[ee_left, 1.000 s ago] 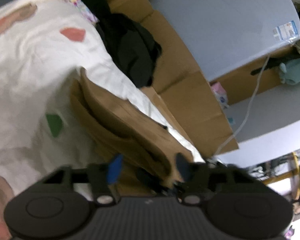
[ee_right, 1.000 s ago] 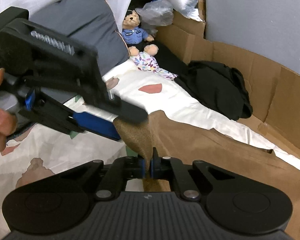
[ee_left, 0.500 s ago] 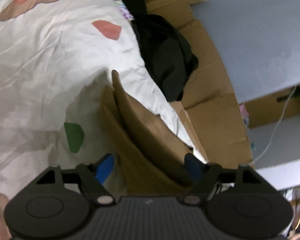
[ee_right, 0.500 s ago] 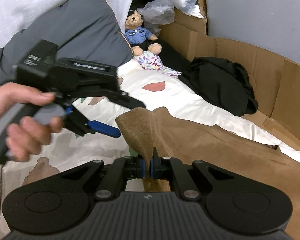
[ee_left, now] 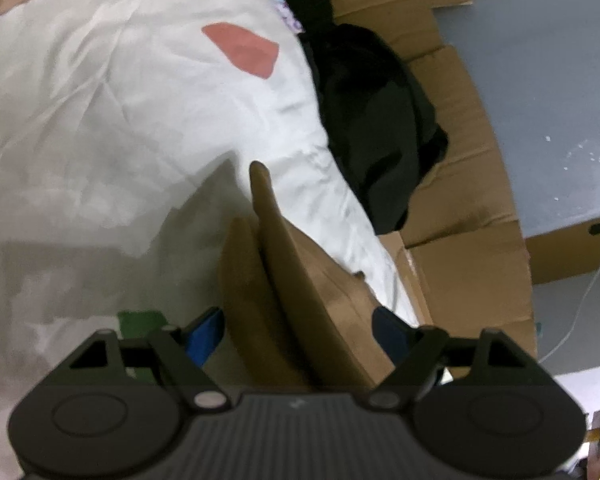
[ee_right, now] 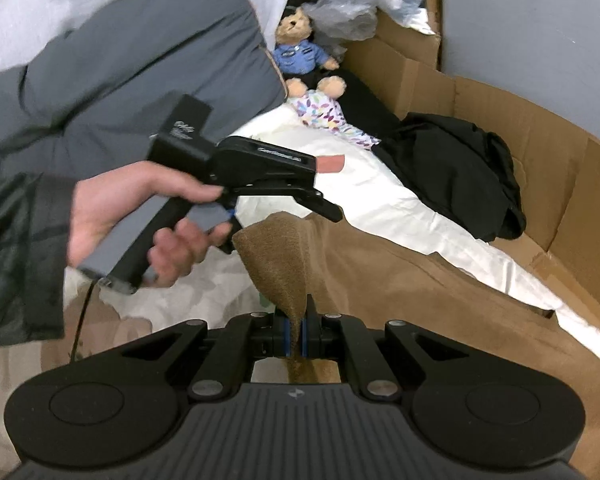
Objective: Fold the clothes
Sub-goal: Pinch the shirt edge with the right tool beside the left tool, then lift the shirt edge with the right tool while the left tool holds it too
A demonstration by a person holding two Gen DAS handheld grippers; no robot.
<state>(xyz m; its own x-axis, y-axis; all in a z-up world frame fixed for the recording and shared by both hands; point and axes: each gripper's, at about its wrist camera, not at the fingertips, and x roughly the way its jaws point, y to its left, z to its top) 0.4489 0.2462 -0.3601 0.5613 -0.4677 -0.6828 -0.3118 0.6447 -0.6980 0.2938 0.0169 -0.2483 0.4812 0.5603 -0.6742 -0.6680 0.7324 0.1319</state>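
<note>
A brown suede-like garment (ee_right: 420,280) lies on a white patterned bedsheet (ee_right: 380,196). My right gripper (ee_right: 295,338) is shut on a raised fold of the brown garment and holds it above the sheet. In the left wrist view the same garment (ee_left: 300,280) stands up as two folds between the open blue-padded fingers (ee_left: 204,334) of my left gripper (ee_left: 296,330), which is not closed on it. The left gripper also shows in the right wrist view (ee_right: 260,176), held in a hand just behind the raised fold.
A black garment (ee_right: 456,172) lies at the bed's edge against cardboard walls (ee_right: 540,152). A teddy bear (ee_right: 300,52), a floral cloth (ee_right: 324,112) and a grey pillow (ee_right: 140,72) sit at the head. A grey panel (ee_left: 540,80) is beyond the cardboard.
The left gripper has let go and drawn back from the garment's corner toward the pillow side, its jaws wider open. The right gripper keeps its hold on the fold.
</note>
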